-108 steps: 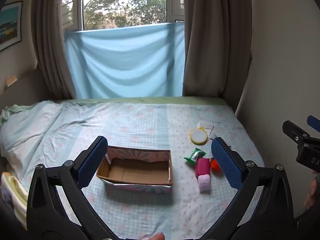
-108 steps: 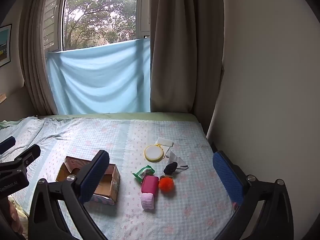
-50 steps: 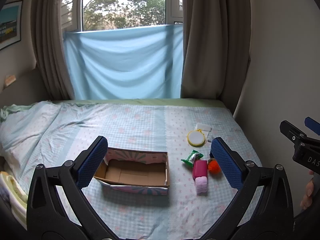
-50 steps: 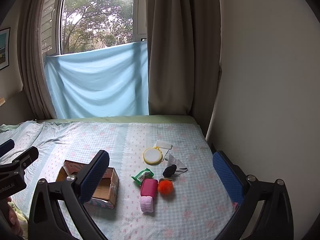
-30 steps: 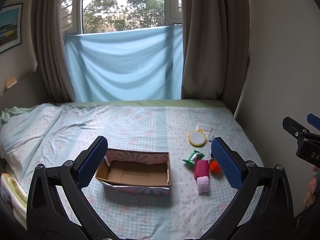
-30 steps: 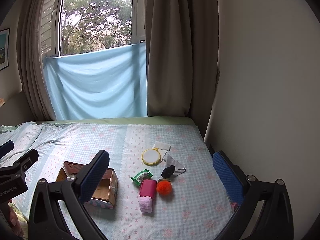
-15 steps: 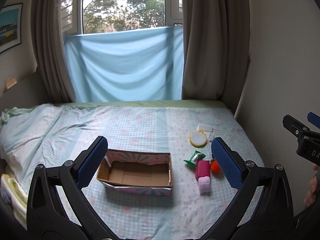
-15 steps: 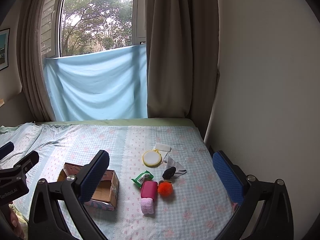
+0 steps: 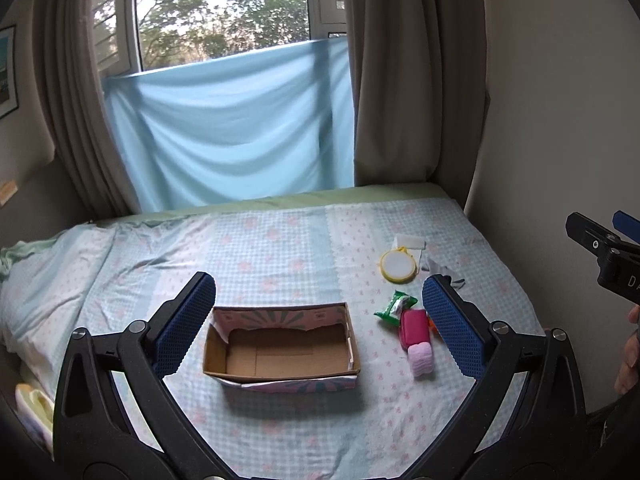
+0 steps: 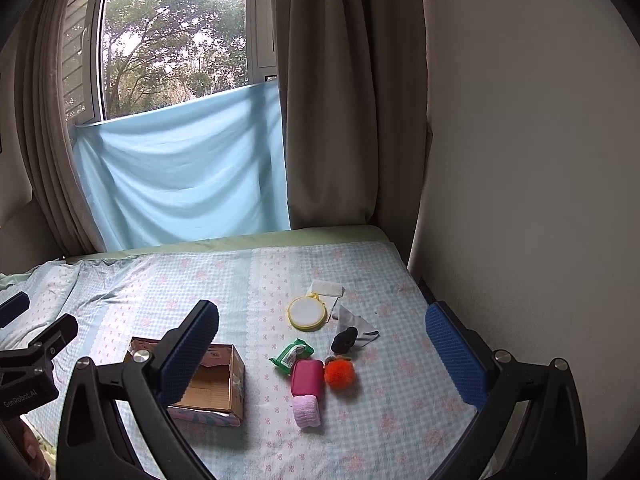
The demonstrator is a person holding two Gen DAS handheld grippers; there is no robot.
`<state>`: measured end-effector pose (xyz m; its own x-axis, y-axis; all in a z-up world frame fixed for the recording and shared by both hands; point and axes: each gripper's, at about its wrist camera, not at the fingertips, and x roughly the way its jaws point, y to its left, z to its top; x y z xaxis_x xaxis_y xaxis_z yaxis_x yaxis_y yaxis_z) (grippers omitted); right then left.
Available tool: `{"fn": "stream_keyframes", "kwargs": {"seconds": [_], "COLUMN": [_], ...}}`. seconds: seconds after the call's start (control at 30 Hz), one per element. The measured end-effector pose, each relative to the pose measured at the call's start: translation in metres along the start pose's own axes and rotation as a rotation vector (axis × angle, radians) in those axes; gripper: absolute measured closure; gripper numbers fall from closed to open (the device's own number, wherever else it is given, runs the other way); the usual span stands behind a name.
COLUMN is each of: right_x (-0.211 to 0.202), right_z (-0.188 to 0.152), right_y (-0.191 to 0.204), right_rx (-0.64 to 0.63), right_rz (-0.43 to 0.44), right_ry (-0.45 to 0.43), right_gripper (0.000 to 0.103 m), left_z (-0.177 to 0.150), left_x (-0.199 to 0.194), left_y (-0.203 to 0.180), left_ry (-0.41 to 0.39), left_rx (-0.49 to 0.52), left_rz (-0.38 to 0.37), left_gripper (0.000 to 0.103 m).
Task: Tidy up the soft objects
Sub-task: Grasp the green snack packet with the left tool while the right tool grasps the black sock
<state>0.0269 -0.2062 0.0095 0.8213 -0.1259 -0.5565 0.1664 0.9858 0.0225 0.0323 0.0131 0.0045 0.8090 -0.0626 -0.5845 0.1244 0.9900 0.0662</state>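
An open, empty cardboard box [image 9: 280, 350] [image 10: 208, 384] sits on the checked bed sheet. To its right lie a green packet [image 10: 291, 354], a magenta soft block [image 10: 307, 377], a pale pink roll [image 10: 306, 411], an orange pom-pom [image 10: 339, 374], a dark sock on grey cloth [image 10: 345, 339], a yellow-rimmed round hoop [image 10: 307, 313] and a white pad [image 10: 327, 289]. My left gripper [image 9: 320, 324] is open and empty, held above the box. My right gripper [image 10: 322, 350] is open and empty, held above the soft items.
The bed sheet [image 9: 280, 248] reaches a wall [image 10: 520, 200] on the right. Brown curtains [image 10: 340, 100] and a blue cloth [image 10: 180, 172] hang at the far end below a window. Rumpled bedding [image 9: 36, 280] lies at the left.
Both views have shifted only slightly; the box and the soft items lie where they were. Both grippers have stayed open.
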Motion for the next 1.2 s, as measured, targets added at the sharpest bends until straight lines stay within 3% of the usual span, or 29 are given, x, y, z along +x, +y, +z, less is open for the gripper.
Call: {"fn": "stream_keyframes", "kwargs": {"seconds": [0.3,0.6,0.83,1.1,1.2], "right_x": [0.051,0.152,0.252,0.363,0.399], "right_z": [-0.003,-0.028,-0.062,-0.102,-0.122], "right_y": [-0.008,-0.035,-0.062,-0.076,-0.077], "right_rx": [0.147,0.241,0.263,0.245,0.235], "right_rz": [-0.085,-0.173,-0.153,-0.101,-0.080], "right_ry": [0.093,0.181,0.290,0.414,0.450], "right_gripper": [0.000,0.000,0.000,0.002,0.008], "left_z": [0.021,-0.002,-0.031,-0.086,-0.108], "left_x": [0.089,0.240,0.355,0.462,0.491], "left_y": [-0.015,-0.071,-0.117,-0.156,-0.168], "left_ry": [0.148,0.350,0.480,0.641,0.680], "left_rx": [0.127,0.210,0.230,0.211,0.241], "left_rz": [-0.152,-0.320,-0.345,-0.332,-0.322], "left_gripper": [0.000,0.001,0.001,0.001,0.009]}}
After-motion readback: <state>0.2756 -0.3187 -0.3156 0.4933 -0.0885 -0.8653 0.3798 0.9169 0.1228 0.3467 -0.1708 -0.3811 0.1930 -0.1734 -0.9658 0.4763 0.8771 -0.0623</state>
